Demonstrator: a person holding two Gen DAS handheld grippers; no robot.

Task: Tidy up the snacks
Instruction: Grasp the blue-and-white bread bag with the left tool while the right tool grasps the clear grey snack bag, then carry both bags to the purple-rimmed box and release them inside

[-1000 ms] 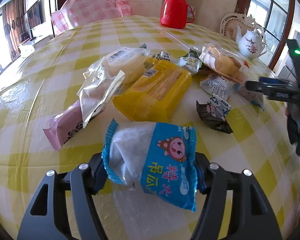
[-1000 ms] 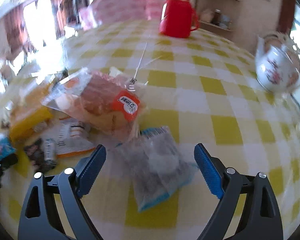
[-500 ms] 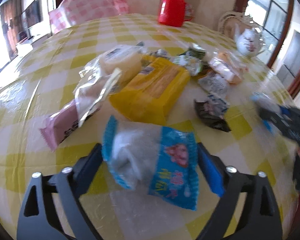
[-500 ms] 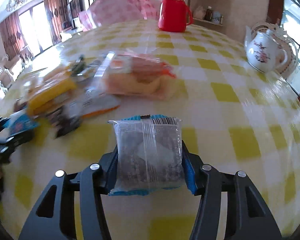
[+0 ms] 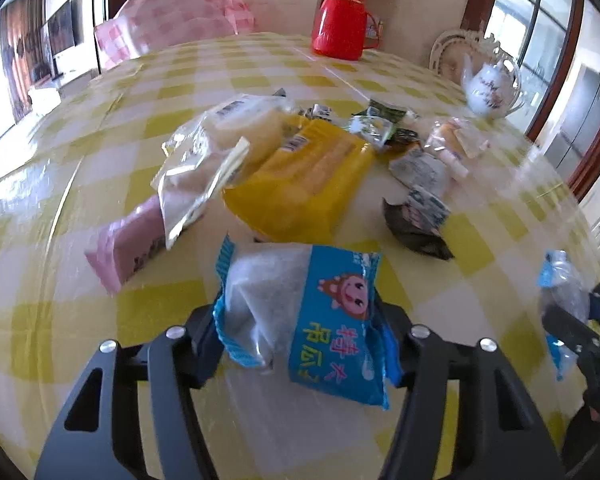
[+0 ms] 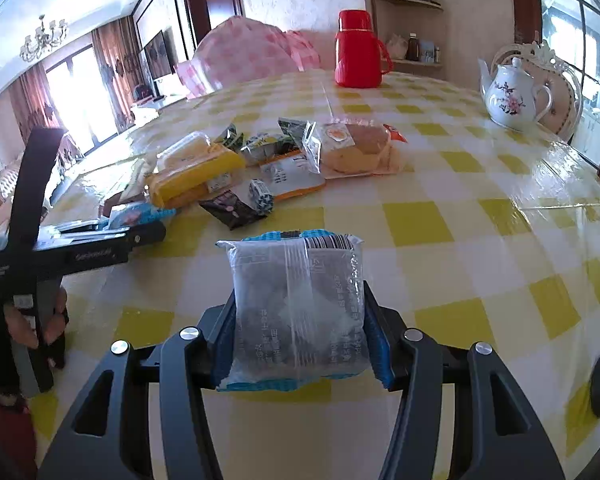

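Observation:
My left gripper (image 5: 296, 320) has a blue snack packet with a cartoon face (image 5: 324, 312) between its jaws, which are closing with the pads on the packet's sides. My right gripper (image 6: 300, 320) is shut on a clear packet with blue edges (image 6: 296, 304), held above the checked table (image 6: 460, 220). The same packet (image 5: 560, 284) and the right gripper (image 5: 580, 308) show at the lower right of the left wrist view. The left gripper (image 6: 148, 222) shows at the left of the right wrist view. Beyond lie a yellow pack (image 5: 300, 184), a pink pack (image 5: 128, 240) and a dark wrapper (image 5: 416, 224).
A red thermos (image 6: 358, 52) stands at the far side and a white flowered teapot (image 6: 512, 96) at the far right. A pink checked cover (image 6: 244, 52) rises behind the table. A bun in a clear bag (image 6: 352, 148) lies in the pile. A hand (image 6: 40, 320) grips the left tool.
The right gripper shut on the clear packet and carried it back from the pile toward the near table edge. The left jaws spread wide around the blue packet, then closed in on it again.

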